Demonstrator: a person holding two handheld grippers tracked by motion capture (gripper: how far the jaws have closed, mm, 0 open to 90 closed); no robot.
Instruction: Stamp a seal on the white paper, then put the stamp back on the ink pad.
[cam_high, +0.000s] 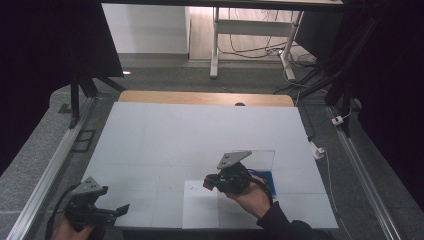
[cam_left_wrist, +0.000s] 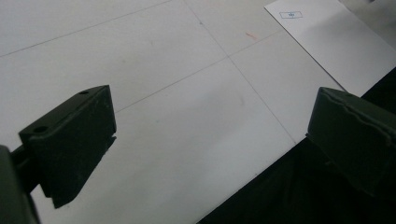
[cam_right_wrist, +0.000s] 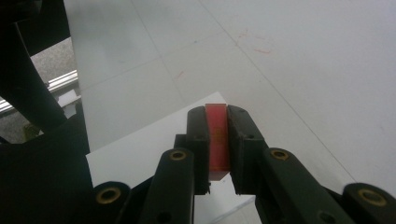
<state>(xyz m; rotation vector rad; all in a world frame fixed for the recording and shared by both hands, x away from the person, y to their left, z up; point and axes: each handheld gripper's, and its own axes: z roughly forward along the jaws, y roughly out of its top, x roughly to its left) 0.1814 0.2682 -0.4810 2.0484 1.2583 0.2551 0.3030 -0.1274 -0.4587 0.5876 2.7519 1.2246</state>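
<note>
Though beside paper (cam_high: 200, 210) (white): blue pad (cam_high: 265, 180).

Black left gripper (cam_high: 121, 207); grey three-cornered plate (cam_high: 90, 186); dark sleeve (cam_high: 280, 222).

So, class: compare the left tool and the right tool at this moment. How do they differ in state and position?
The left tool has its jaws spread wide with nothing between them; the right tool is clamped on a thin red block. The left tool sits at the table's near left corner; the right tool is above the white sheet. Both are black and hand-held.
</note>
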